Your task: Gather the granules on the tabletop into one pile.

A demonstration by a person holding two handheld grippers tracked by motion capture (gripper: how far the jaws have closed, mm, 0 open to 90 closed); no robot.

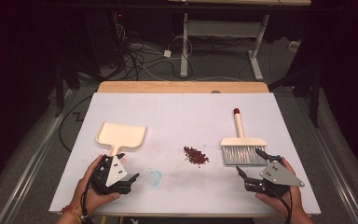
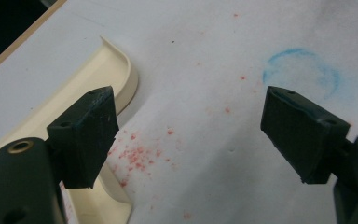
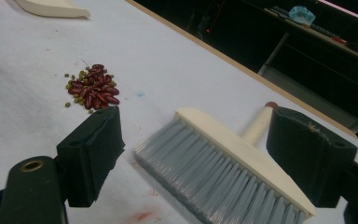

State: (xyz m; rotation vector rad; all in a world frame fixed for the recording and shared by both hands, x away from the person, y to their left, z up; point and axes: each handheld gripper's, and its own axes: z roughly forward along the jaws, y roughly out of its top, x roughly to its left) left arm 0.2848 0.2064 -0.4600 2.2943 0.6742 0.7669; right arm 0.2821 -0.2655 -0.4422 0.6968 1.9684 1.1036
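Note:
A cream dustpan (image 1: pixel 120 134) lies at the table's left, its handle toward me. My left gripper (image 1: pixel 128 166) is open just in front of that handle, nothing between its fingers. In the left gripper view the dustpan handle (image 2: pixel 119 70) runs beside the left jaw of the left gripper (image 2: pixel 191 107). A small pile of red and green beans (image 1: pixel 196 155) sits mid-table. A brush (image 1: pixel 242 144) with grey bristles and a cream handle lies to the right. My right gripper (image 1: pixel 250 161) is open at the bristles' near edge. The right gripper (image 3: pixel 196 116) straddles the brush (image 3: pixel 223 163), with the beans (image 3: pixel 93 88) beyond.
The table wears a white sheet (image 1: pixel 177 116) with a wooden far edge (image 1: pixel 182 87). A faint blue ring (image 1: pixel 155 176) and red stains (image 2: pixel 140 154) mark the sheet near my left gripper. Dark floor, cables and a desk frame (image 1: pixel 223 42) lie beyond the table.

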